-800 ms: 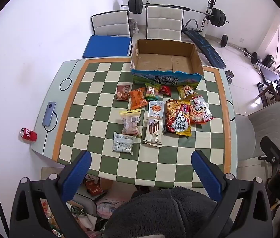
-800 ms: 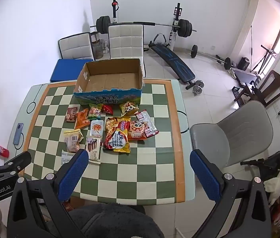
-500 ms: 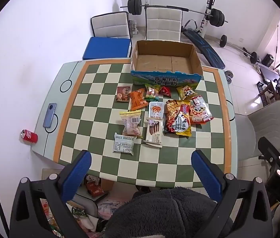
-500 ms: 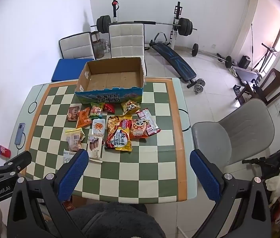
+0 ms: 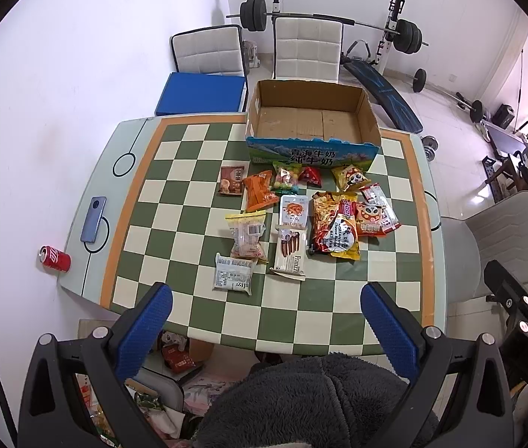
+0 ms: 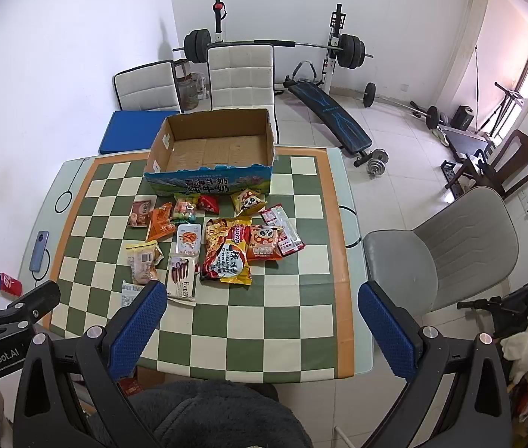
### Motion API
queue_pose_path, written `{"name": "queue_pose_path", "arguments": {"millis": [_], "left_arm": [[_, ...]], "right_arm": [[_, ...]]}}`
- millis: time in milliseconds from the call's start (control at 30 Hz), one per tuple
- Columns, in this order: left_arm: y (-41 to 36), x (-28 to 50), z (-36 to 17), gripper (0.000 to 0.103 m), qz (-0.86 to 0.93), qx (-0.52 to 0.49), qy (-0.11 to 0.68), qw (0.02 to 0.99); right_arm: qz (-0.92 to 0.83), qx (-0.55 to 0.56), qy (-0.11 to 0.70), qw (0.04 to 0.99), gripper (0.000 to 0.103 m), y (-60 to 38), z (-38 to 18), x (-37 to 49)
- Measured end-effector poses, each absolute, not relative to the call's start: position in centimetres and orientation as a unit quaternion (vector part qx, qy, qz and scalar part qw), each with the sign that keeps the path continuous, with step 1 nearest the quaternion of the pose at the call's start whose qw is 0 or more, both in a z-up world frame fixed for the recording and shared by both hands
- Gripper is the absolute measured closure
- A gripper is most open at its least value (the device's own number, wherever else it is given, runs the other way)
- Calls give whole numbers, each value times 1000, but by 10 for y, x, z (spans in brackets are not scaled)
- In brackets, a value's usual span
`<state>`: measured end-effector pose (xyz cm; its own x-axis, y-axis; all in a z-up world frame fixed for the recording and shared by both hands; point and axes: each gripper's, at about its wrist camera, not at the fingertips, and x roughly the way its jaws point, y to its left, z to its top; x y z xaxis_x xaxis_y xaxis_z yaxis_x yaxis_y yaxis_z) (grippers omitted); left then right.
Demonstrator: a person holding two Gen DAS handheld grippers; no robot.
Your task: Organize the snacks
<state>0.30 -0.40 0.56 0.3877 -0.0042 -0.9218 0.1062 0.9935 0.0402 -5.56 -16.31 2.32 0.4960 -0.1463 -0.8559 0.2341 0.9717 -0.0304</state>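
Note:
Several snack packets lie in a cluster on the checkered table (image 5: 301, 317): a large red and yellow bag (image 5: 334, 232), a Franzzi wafer pack (image 5: 290, 252), an orange pouch (image 5: 260, 190) and a white packet (image 5: 233, 278). Behind them stands an empty cardboard box (image 5: 310, 119) (image 6: 213, 142). My left gripper (image 5: 264, 321) hangs open high above the table's near edge, nothing between its fingers. My right gripper (image 6: 262, 315) is open too, above the near right part of the table (image 6: 264, 321). The large bag (image 6: 226, 257) shows in the right wrist view as well.
A phone (image 5: 93, 219) and a red can (image 5: 55, 258) lie at the table's left rim. White chairs (image 5: 307, 50) and a weight bench (image 6: 329, 115) stand behind the table, a grey chair (image 6: 447, 246) to its right. A person's dark fleece garment (image 5: 301, 399) is below.
Both views have shifted slightly toward the table; the snacks and box sit a little lower in frame. Nothing on the table has moved and both grippers stay open.

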Motion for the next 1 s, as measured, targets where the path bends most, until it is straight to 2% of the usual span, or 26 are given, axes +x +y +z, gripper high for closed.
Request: {"name": "queue_pose_path", "arguments": {"millis": [1000], "left_arm": [[2, 4, 11, 0, -41, 47, 547, 835]], "right_arm": [[-109, 46, 491, 863, 0, -158, 25, -59]]}}
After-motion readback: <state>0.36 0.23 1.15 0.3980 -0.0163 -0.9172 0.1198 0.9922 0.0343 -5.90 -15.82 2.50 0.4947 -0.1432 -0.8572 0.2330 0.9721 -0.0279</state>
